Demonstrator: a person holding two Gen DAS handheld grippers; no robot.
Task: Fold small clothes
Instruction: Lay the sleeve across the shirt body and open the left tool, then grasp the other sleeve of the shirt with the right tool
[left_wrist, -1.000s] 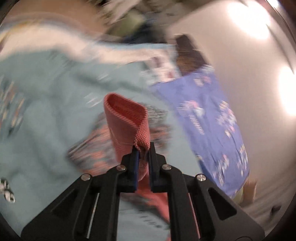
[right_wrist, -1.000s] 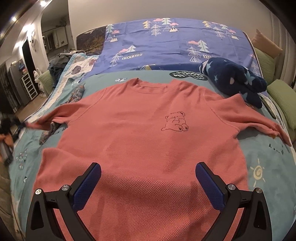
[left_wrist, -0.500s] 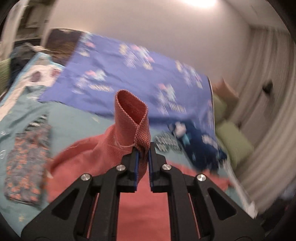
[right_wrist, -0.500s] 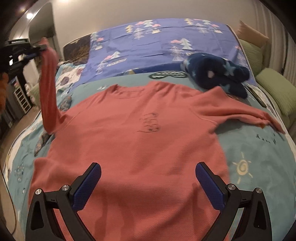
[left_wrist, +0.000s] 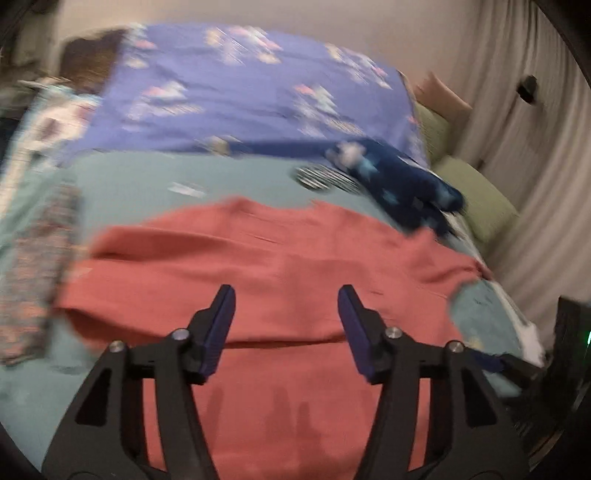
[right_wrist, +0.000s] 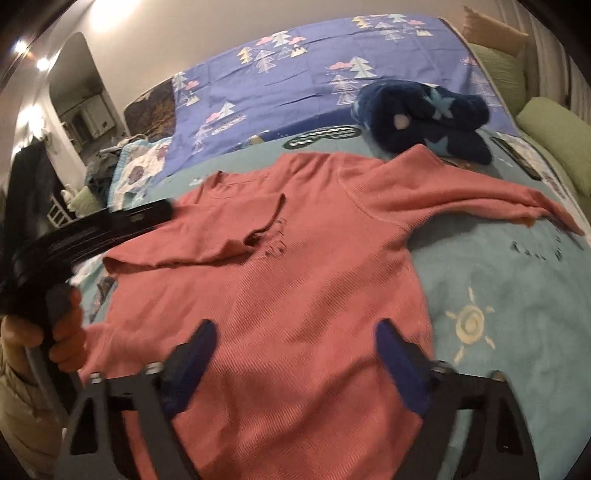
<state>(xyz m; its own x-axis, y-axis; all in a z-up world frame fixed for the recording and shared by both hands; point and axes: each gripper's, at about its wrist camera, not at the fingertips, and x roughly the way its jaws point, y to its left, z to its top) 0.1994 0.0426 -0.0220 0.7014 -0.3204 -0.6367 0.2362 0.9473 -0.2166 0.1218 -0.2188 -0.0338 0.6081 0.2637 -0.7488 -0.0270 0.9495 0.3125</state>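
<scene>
Teal bed (right_wrist: 498, 280) under a salmon sweater (right_wrist: 295, 295), navy starry garment (right_wrist: 424, 118), purple sheet (right_wrist: 295, 81).

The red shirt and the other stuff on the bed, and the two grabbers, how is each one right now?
Shirt: flat on the bed, one sleeve folded across the chest, the other stretched out.
Left gripper: opening, empty.
Right gripper: closing, nothing pinched.
Blue plush: lying beyond the shirt.
Patterned cloth: lying beside the shirt.

Salmon-pink top (right_wrist: 295, 280), teal sheet (right_wrist: 498, 295)
</scene>
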